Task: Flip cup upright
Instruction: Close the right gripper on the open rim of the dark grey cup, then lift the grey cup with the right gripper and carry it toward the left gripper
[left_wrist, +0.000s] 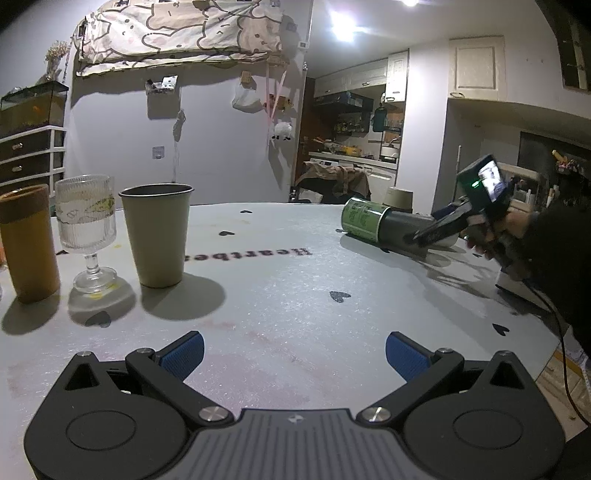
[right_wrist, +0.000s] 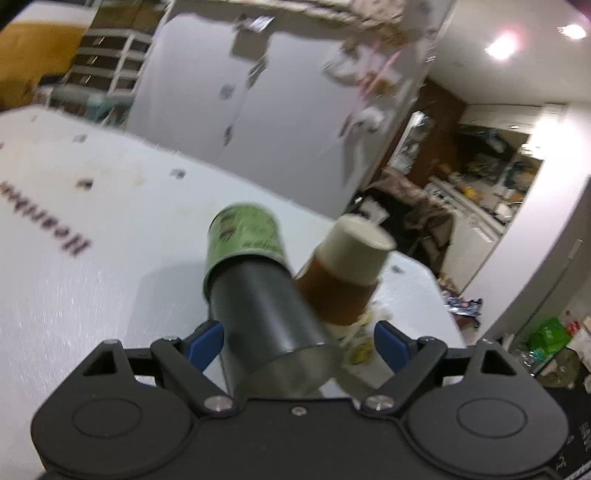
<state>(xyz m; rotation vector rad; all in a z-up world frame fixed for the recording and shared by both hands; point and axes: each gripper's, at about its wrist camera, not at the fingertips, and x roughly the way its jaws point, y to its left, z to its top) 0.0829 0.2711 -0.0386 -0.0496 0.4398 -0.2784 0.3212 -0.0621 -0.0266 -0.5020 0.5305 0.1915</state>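
A dark metal cup with a green label (left_wrist: 373, 223) lies on its side on the white table (left_wrist: 277, 280), at the right. It fills the middle of the right wrist view (right_wrist: 258, 295), mouth toward the camera. My right gripper (right_wrist: 299, 341) is open around the cup's mouth end, one blue pad on each side; it also shows in the left wrist view (left_wrist: 417, 236). My left gripper (left_wrist: 294, 356) is open and empty, low over the near middle of the table.
A beige cup (left_wrist: 157, 234), a ribbed glass goblet (left_wrist: 86, 229) and an orange-brown tumbler (left_wrist: 27, 240) stand upright at the left. An upside-down paper cup with a brown sleeve (right_wrist: 347, 273) stands right behind the lying cup. The table's right edge is close.
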